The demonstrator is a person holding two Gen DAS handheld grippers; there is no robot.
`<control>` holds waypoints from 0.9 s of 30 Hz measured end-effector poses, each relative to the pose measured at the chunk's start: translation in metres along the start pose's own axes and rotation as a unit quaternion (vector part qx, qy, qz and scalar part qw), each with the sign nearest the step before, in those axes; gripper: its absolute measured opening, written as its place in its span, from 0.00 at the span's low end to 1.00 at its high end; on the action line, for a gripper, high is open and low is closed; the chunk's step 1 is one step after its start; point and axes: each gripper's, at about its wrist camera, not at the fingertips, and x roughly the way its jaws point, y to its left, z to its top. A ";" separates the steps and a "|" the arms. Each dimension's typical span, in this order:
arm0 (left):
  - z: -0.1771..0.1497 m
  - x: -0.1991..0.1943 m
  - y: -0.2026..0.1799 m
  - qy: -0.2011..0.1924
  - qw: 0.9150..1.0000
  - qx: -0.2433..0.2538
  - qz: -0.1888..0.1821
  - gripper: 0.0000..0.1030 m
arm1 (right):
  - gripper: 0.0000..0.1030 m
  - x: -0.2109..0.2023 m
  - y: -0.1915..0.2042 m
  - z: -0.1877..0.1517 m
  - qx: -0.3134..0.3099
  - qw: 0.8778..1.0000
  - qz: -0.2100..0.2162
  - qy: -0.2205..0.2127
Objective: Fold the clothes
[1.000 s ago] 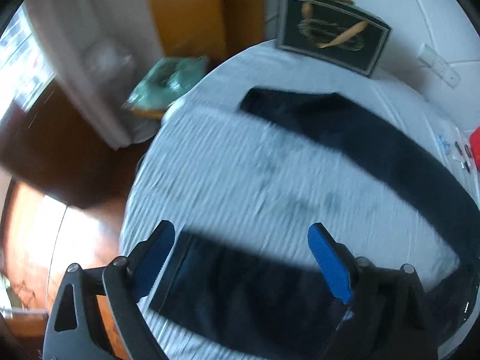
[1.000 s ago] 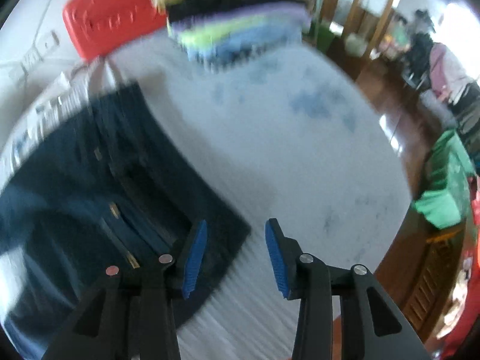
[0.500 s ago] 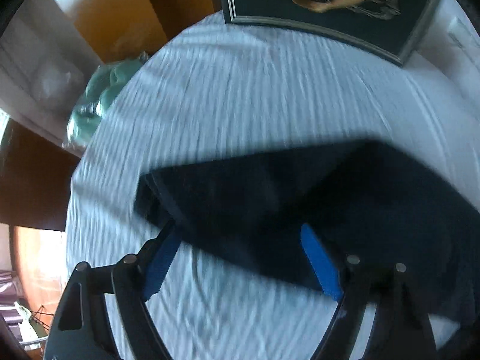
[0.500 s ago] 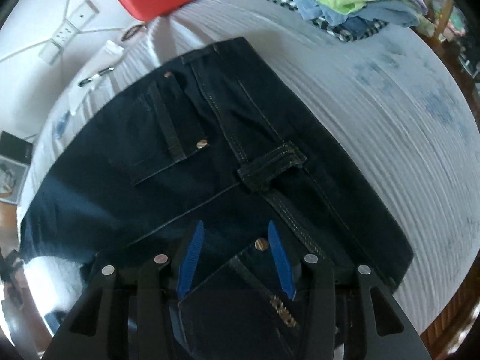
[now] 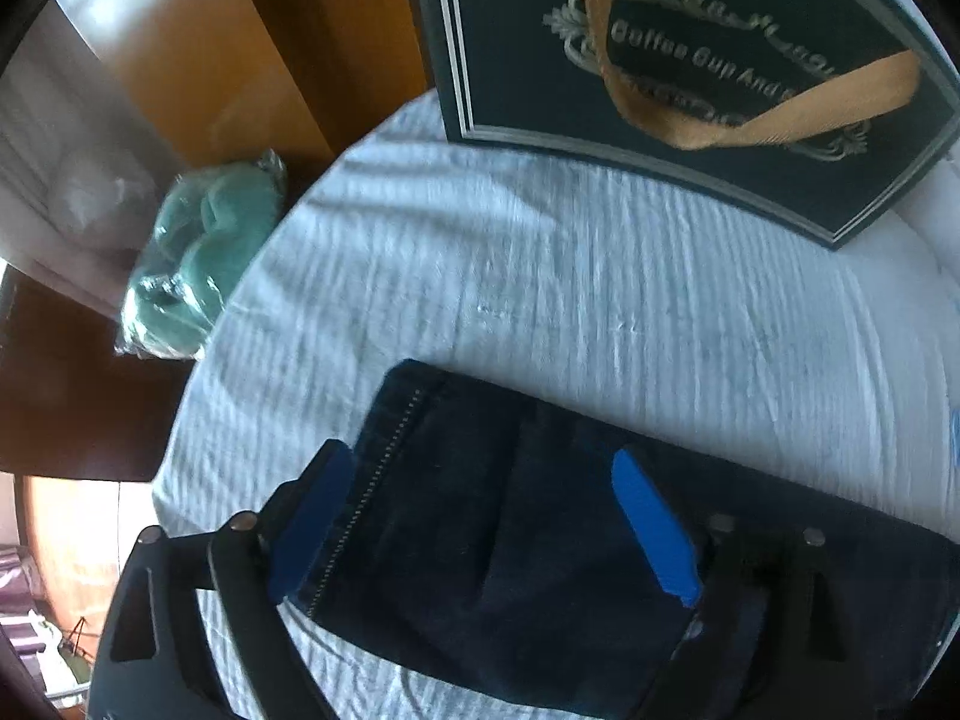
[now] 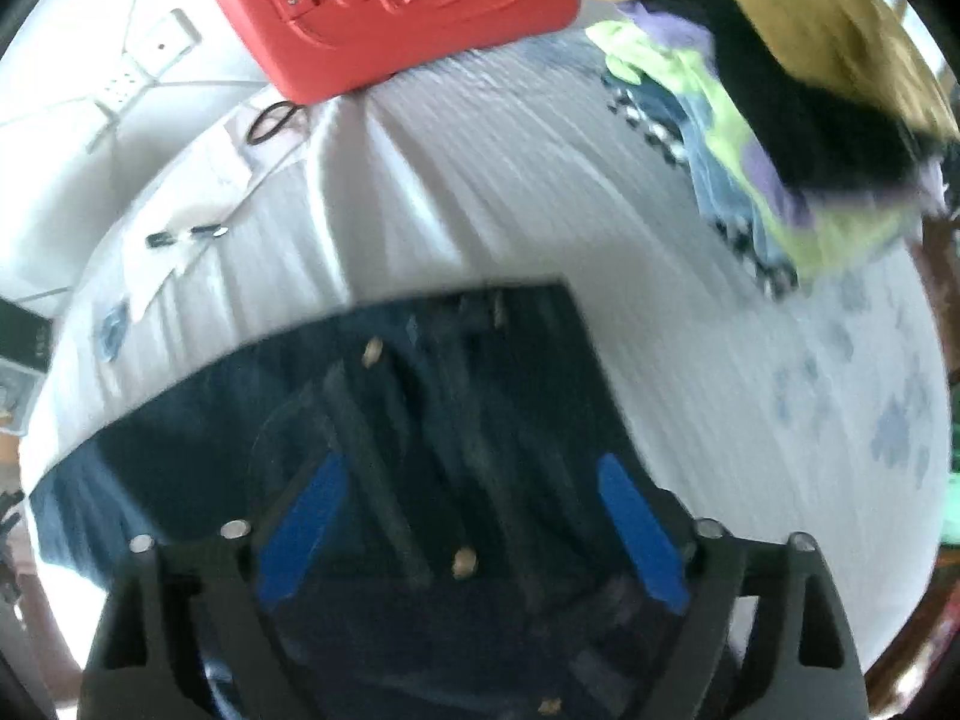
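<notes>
Dark blue jeans [image 5: 510, 540] lie on the round table's white ribbed cloth [image 5: 540, 300]. In the left wrist view the stitched hem end of the legs sits under my left gripper [image 5: 480, 456]; its jaws are opening, wide to either side of the hem, and the pads do not press on it. In the right wrist view the waist end of the jeans [image 6: 450, 390], with rivets and belt loops, lies under my right gripper [image 6: 468, 462]. Those jaws are opening too and stand wide over the denim without pinching it.
A dark gift box with an orange ribbon [image 5: 690, 72] stands at the table's far edge. A green bundle in plastic [image 5: 198, 252] lies off the table. A red case [image 6: 396, 6] and a stack of folded clothes [image 6: 780, 120] sit beyond the waist. Small items [image 6: 273, 120] lie near the case.
Both grippers have swept across the table with the jeans; the legs now lie doubled near the far edge. The right jaws, narrow over the waist denim before, now stand wide.
</notes>
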 end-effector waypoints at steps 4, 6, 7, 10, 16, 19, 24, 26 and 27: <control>0.011 0.014 0.001 0.038 0.999 -0.014 -0.017 0.87 | 0.87 0.022 -0.003 0.031 0.017 0.999 -0.008 0.031; 0.019 0.018 0.001 0.056 0.998 -0.019 -0.023 0.87 | 0.87 0.030 -0.009 0.042 0.034 0.998 -0.013 0.042; 0.023 0.019 0.002 0.062 0.998 -0.020 -0.024 0.87 | 0.87 0.033 -0.012 0.045 0.038 0.998 -0.015 0.046; 0.034 0.020 0.002 0.072 0.997 -0.016 -0.013 0.88 | 0.87 0.044 -0.014 0.053 0.043 0.997 -0.014 0.062; 0.041 0.032 0.000 0.088 0.996 -0.006 0.001 0.88 | 0.87 0.058 -0.017 0.056 0.050 0.995 -0.019 0.084; 0.037 0.044 0.009 0.095 0.995 -0.026 0.003 0.88 | 0.87 0.061 -0.021 0.056 0.053 0.995 -0.023 0.085; 0.028 0.049 0.019 0.069 0.996 -0.047 -0.023 0.94 | 0.87 0.065 -0.024 0.056 0.057 0.995 -0.010 0.077; 0.023 0.048 0.019 0.053 0.997 -0.046 -0.023 0.94 | 0.87 0.067 -0.025 0.056 0.056 0.996 -0.006 0.074; 0.021 0.047 0.018 0.048 0.998 -0.044 -0.023 0.93 | 0.87 0.068 -0.024 0.056 0.054 0.996 -0.004 0.071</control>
